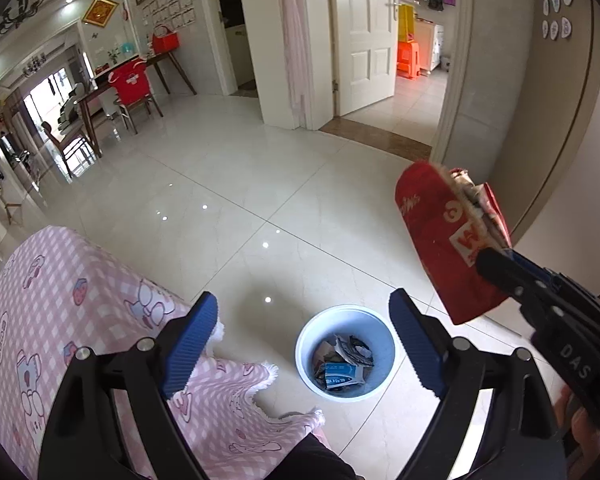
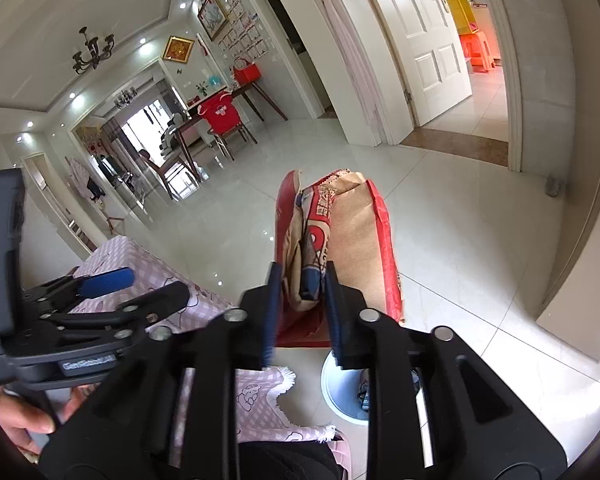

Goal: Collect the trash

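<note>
Readable text: I get "DAS" on the right tongs' black body in the left wrist view, and a blurred label on the left unit's body in the right wrist view that starts "Gen"; I can't read the rest. The red bag point(image 1: 452, 240) has white print, a big "W" in an orange-bordered block plus script I can't make out.

Right tongs point(image 2: 300, 300): clenched on the red bag point(image 2: 340, 248), blue pads pinching its lower part. The bag stands up and away from the tongs, brown paper lining showing, with a crumpled printed wrapper point(image 2: 314, 236) stuffed inside. In the left wrist view I see the right tongs point(image 1: 496, 264) coming in from the lower right, bag tilted up-left, held in the air above the floor, up and right of the bin.

Left tongs point(image 1: 300, 344): released, wide apart, gripping nothing. Left pad overlaps the edge of the pink checked cloth point(image 1: 80, 300) in view; I can't tell if it touches. In the right wrist view the left tongs point(image 2: 112, 284) sit at the left, over the cloth, with my left hand point(image 2: 32, 424) wrapped around the handle underneath.

White bin point(image 1: 346, 354) stands on the tiled floor point(image 1: 260, 184), just beside the frayed cloth edge, framed between the left pads. It holds crumpled paper and a blue-and-white packet point(image 1: 340, 374). In the right wrist view the bin point(image 2: 340, 392) is directly below the right tongs, mostly hidden by them.
</note>
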